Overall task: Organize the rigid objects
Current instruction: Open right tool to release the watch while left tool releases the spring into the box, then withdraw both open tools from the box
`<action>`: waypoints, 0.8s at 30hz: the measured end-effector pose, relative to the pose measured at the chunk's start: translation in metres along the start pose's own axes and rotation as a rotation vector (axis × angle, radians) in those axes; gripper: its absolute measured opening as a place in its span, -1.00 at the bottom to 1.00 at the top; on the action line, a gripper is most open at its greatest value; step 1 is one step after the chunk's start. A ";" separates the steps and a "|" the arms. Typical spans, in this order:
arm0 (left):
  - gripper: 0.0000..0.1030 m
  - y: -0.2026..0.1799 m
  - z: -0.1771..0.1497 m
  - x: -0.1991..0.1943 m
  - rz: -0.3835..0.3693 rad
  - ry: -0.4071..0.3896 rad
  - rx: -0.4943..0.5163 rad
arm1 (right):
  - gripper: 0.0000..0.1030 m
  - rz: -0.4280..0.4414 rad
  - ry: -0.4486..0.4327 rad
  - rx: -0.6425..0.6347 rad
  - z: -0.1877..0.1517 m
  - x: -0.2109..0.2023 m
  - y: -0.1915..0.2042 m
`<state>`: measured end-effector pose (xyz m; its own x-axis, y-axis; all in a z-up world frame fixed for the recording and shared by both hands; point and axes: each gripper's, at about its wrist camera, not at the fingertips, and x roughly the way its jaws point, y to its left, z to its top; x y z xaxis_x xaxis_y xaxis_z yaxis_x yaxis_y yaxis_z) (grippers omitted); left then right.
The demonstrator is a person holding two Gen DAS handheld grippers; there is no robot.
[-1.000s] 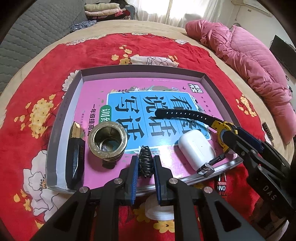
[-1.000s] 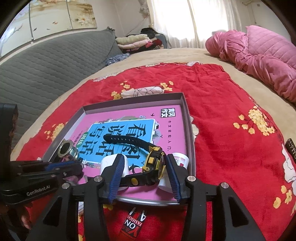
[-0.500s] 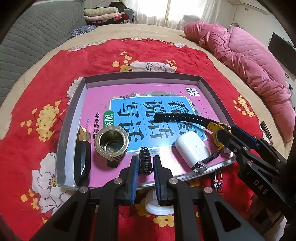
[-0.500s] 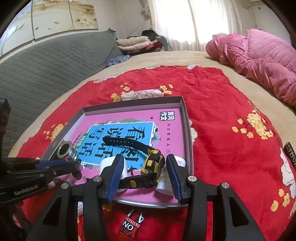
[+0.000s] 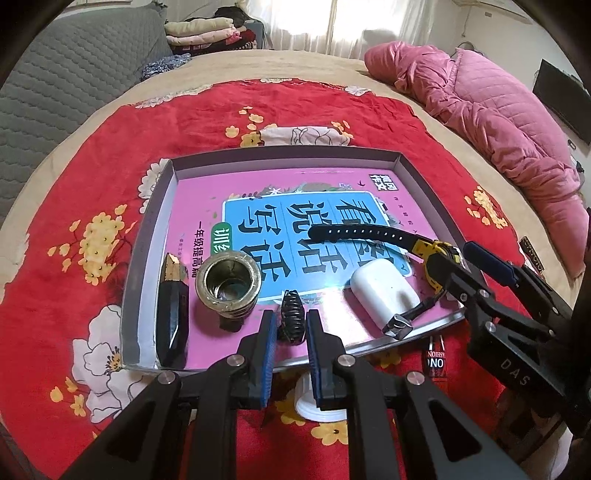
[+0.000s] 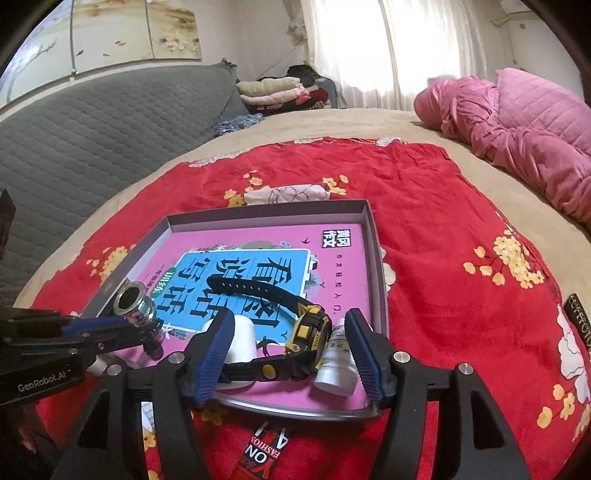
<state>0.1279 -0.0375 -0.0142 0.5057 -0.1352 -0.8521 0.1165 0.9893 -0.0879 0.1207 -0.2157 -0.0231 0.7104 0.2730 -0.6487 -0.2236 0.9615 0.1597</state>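
Watch (image 6: 291, 328) lies in tray (image 6: 266, 212), beside bottle (image 6: 338, 363).

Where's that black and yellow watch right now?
The watch lies in the tray's near right corner, between the opening right gripper, beside the white case and small bottle.

Home bedroom. Work surface is a bed under a red flower-printed blanket (image 6: 424, 206) over a beige sheet (image 6: 369, 122). Bunched pink quilted duvet (image 6: 517, 122) at the far side. Grey quilted padded headboard (image 6: 92, 122), stack of folded clothes (image 6: 280, 90), white sheer window curtains (image 6: 388, 44), floral wall panel (image 6: 110, 33).
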 end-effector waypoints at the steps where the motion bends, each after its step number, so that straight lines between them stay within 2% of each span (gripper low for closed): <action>1: -0.68 0.000 0.000 0.000 0.004 -0.001 0.001 | 0.24 0.002 -0.008 -0.003 0.000 -0.001 0.001; 7: -0.37 0.002 -0.004 -0.002 0.002 0.000 0.005 | 0.26 0.012 -0.078 -0.026 0.003 -0.012 0.005; 16: -0.31 0.005 -0.008 -0.007 -0.005 0.003 -0.001 | 0.27 0.034 -0.076 -0.076 -0.001 -0.013 0.014; 20: -0.26 0.004 -0.009 -0.012 -0.010 -0.001 0.002 | 0.27 0.051 -0.101 -0.106 -0.003 -0.018 0.019; 24: 0.02 0.001 -0.010 -0.016 -0.014 -0.006 0.010 | 0.30 0.054 -0.119 -0.113 -0.005 -0.022 0.020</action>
<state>0.1109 -0.0341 -0.0058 0.5088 -0.1490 -0.8479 0.1321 0.9868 -0.0941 0.0969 -0.2027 -0.0094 0.7681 0.3320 -0.5475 -0.3319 0.9377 0.1030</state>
